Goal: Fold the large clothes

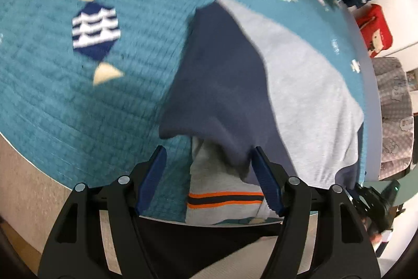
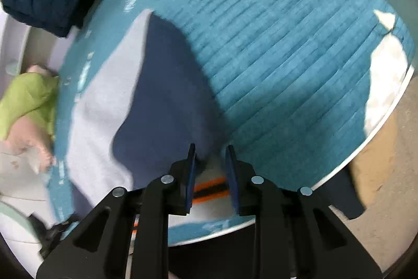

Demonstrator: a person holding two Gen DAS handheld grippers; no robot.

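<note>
On the teal quilted bed cover (image 1: 65, 101), your grey-and-navy sweatshirt (image 1: 300, 96) lies half-folded — left tongs (image 1: 209, 156) released, right tongs (image 2: 210, 156) clenched on its striped hem (image 2: 209, 187) — more folds remain.

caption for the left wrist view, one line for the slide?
Left tool open over a grey-and-navy garment with an orange-striped hem on a teal quilt.

No readable text, label, brand or number showed in either view; the marks on the grey patterned cloth (image 1: 397, 111) were too blurred to make out.
</note>
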